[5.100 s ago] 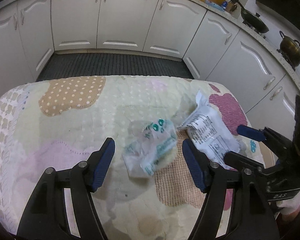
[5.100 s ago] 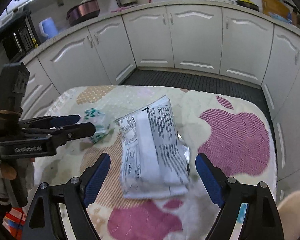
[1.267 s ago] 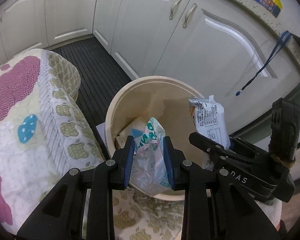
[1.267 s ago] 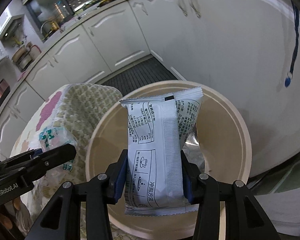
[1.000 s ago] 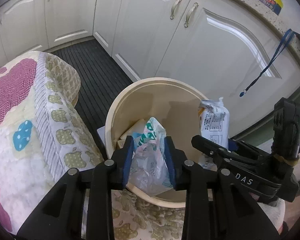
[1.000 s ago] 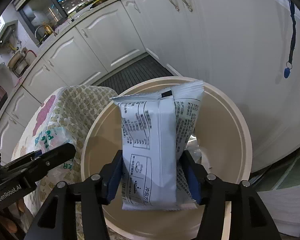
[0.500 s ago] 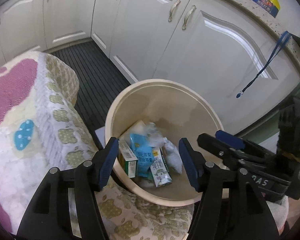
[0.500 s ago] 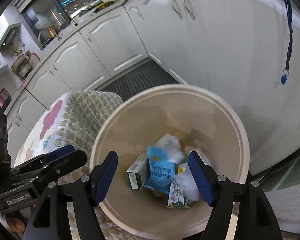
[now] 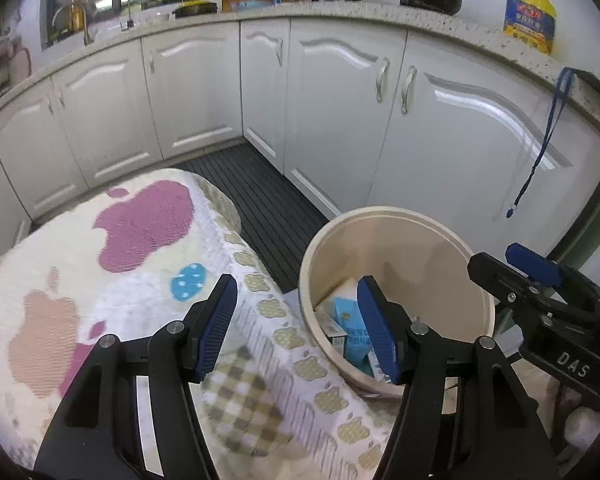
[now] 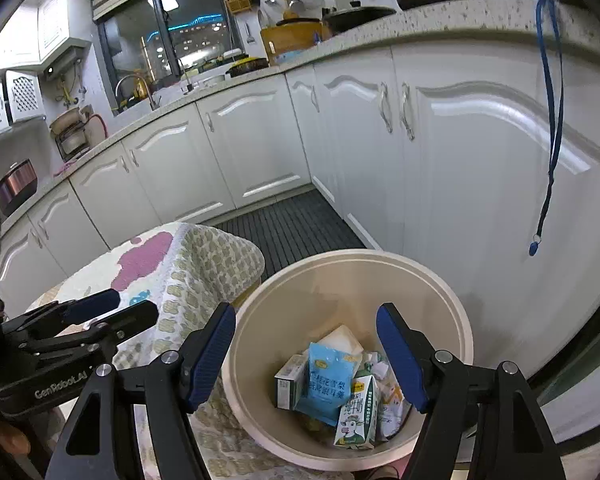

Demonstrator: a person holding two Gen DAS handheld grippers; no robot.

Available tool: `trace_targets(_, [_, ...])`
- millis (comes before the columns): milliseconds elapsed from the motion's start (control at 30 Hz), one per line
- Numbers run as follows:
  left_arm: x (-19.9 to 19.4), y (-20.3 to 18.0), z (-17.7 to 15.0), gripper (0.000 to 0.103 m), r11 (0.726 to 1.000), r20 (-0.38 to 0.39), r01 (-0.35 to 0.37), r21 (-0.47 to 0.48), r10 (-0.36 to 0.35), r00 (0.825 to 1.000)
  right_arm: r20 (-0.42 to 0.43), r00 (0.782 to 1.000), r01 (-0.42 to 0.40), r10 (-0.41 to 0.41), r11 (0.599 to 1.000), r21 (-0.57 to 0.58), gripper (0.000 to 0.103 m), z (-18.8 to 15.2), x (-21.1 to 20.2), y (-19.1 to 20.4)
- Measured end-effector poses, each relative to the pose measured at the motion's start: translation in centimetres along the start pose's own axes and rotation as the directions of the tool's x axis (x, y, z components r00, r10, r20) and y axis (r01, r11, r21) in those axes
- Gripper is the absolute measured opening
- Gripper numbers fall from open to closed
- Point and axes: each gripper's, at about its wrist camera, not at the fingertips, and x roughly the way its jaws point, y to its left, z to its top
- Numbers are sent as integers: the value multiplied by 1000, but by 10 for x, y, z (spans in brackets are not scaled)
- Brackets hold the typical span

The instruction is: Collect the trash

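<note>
White kitchen cabinets (image 9: 204, 92) curve behind a cloth-covered table (image 9: 100, 280). Right of it stands a cream bin (image 10: 452, 312) holding cartons and wrappers (image 10: 328, 384). Left gripper (image 9: 296, 324) and right gripper (image 10: 304, 352) hang above, jaws spread, just opened, nothing between them.

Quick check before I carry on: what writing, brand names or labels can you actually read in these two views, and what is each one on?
"DAS": on the right tool, seen from the left wrist view.
"GenRobot.AI": on the left tool, seen from the right wrist view.
Blue pouch in the bin: printed characters, too small to read.
Green-and-white carton: print unreadable.
Yellow oil bottle on the counter: label blurred.
</note>
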Motion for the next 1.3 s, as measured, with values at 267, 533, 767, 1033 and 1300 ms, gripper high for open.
trace_targets(267, [-37, 12, -1, 61, 1000, 73, -14, -24, 16, 997, 34, 999, 9, -8, 1000, -24, 79, 3, -20, 21])
trace_targets(533, [-82, 26, -2, 65, 999, 152, -24, -47, 31, 988, 60, 998, -27, 29, 999, -32, 90, 9, -44, 38])
trace_targets(767, [-118, 44, -7, 81, 995, 215, -26, -93, 46, 976, 114, 993, -32, 38, 998, -50, 92, 14, -67, 52])
trace_targets(1033, [-138, 50, -10, 81, 993, 241, -47, -107, 71, 968, 165, 985, -30, 41, 997, -67, 93, 15, -88, 66])
trace_targets(1300, [-150, 48, -12, 81, 994, 267, -55, -99, 79, 960, 188, 982, -18, 31, 998, -66, 93, 14, -99, 70])
